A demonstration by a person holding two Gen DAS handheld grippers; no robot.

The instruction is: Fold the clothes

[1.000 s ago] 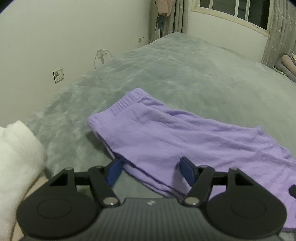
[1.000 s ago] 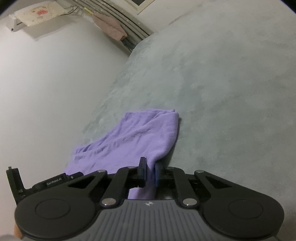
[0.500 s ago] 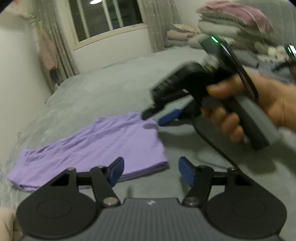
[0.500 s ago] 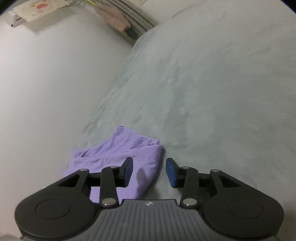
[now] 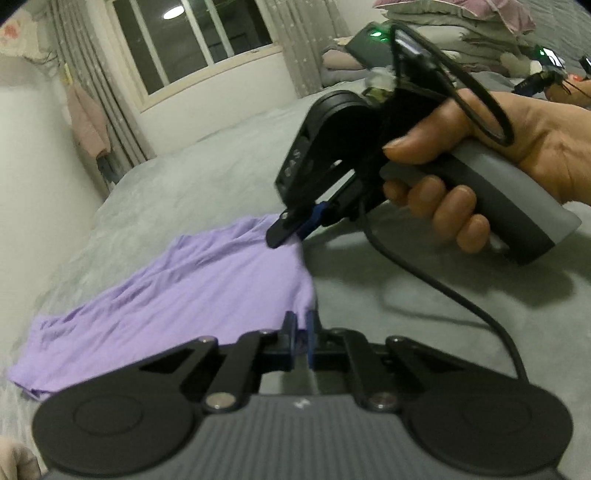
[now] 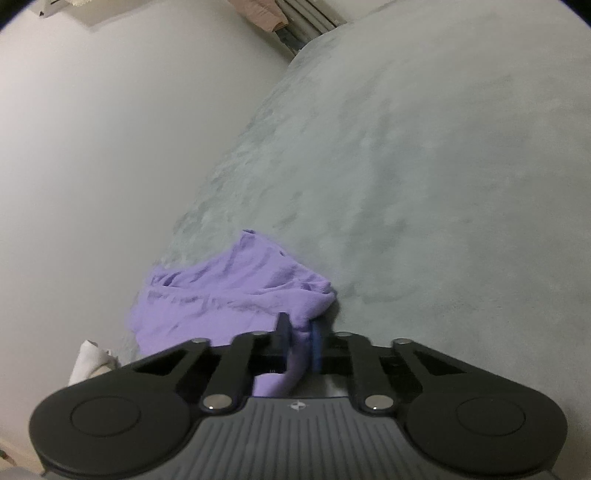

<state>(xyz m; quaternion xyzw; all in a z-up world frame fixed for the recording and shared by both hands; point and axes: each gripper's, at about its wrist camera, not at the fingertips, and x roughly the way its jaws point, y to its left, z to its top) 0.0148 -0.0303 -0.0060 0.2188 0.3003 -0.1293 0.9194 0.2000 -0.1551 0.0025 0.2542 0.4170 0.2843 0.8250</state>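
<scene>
Lilac knit garment [image 5: 177, 295] lies flat on the grey bed cover [image 5: 207, 177], long axis running from the near-left corner by the wall toward the middle of the bed. One end, lower left in the left wrist view, is loose on the cover. The other end is where both tools sit.

Left tongs [image 5: 301, 332]: pressed together at the near corner of that end; a sliver of lilac fabric shows between the blue pads, so pinching the garment edge. Cloth spreads away to the left and forward from the tips.

Right tongs [image 5: 295, 225], seen from the left wrist camera: at the far corner of the same end, tips down on the cloth. Right wrist view shows them from behind [image 6: 299, 339]: jaws are closing, with a bunched fold of the garment [image 6: 229, 295] gripped between the black and blue pads and hanging down behind them. Fabric ahead of those tips is wrinkled and lifted a little off the cover.

So the two corners of one short edge are each held, one per tool, garment between and beyond them.

Person's right hand [image 5: 491, 158] wraps the grey handle; black cable [image 5: 461, 295] loops from it across the bed. Window [image 5: 195, 40] and curtains behind; stacked bedding [image 5: 443, 22] at upper right. White cloth [image 6: 90, 360] near the wall.
</scene>
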